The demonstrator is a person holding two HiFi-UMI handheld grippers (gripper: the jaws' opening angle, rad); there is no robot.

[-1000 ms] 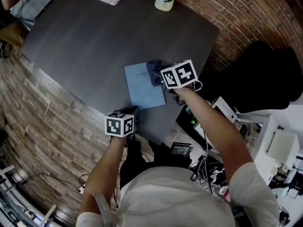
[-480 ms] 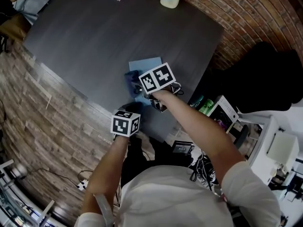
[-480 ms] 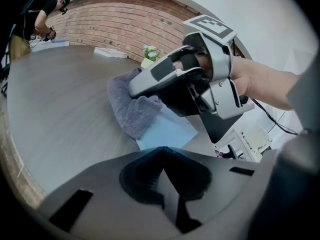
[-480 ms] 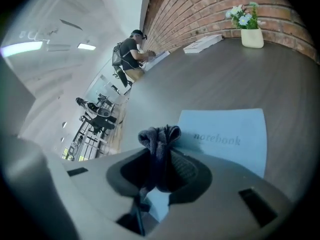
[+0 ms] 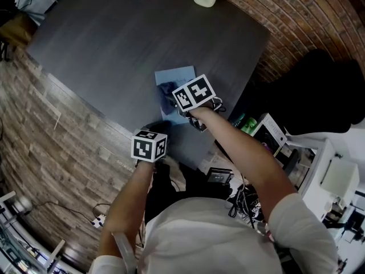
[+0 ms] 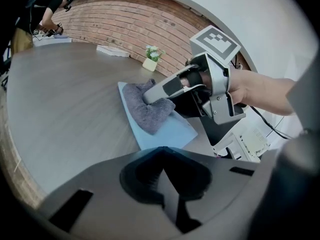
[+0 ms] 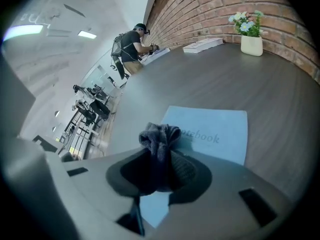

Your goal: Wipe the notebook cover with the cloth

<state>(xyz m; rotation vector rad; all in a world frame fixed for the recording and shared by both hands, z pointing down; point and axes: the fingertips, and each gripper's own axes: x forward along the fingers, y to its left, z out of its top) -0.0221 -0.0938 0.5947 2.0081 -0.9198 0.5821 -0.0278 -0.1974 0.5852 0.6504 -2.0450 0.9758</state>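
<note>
Right claw [image 7: 159, 173] clamped on the cloth [image 7: 160, 134], over the notebook [image 7: 220, 134].

Cloth bunches soft and limp between the jaws, its loose end draped on the blue cover just below and ahead of the claw. It is likely light and should drag easily, and the grip on its gathered middle looks sound. Notebook lies flat on the table [image 7: 225, 69], thin and probably apt to slide under a push. Left claw [image 6: 165, 184], jaws together and empty, hangs beside the right one, off the notebook. Claw body hides the cover's near edge, and the cloth covers part of the printed word.
</note>
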